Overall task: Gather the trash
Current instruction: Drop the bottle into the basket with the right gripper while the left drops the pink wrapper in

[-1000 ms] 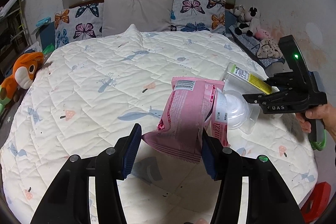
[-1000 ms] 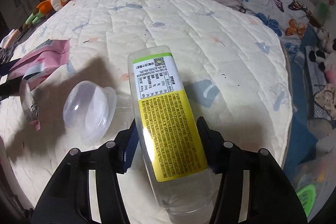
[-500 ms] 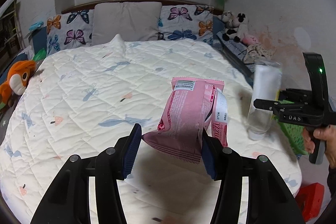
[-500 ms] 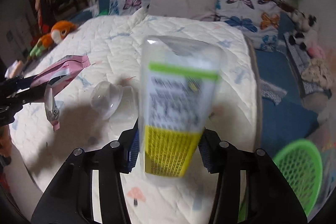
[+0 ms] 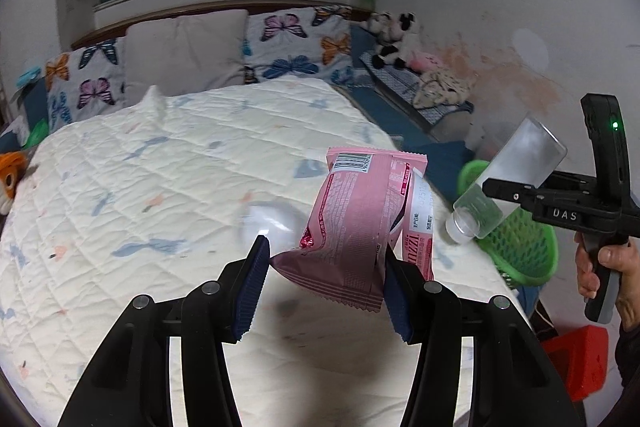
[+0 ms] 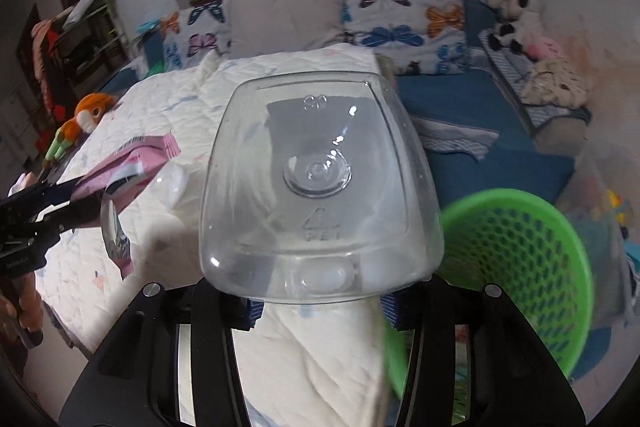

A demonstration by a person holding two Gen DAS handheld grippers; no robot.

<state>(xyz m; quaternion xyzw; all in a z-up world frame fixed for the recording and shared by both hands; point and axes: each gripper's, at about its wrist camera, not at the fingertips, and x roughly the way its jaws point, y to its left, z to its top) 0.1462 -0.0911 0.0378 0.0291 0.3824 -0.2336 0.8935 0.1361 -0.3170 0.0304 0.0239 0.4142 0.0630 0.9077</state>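
Gripping: left fingers on pink wrapper, right fingers on clear bottle.

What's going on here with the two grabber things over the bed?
A person is clearing trash off the bed with a handheld gripper in each hand. The left gripper is clamped on a pink snack wrapper, held above the quilt. The right gripper grips an empty clear plastic bottle, tipped neck-down near the green mesh basket beside the bed. A clear dome lid lies on the quilt, not yet collected.
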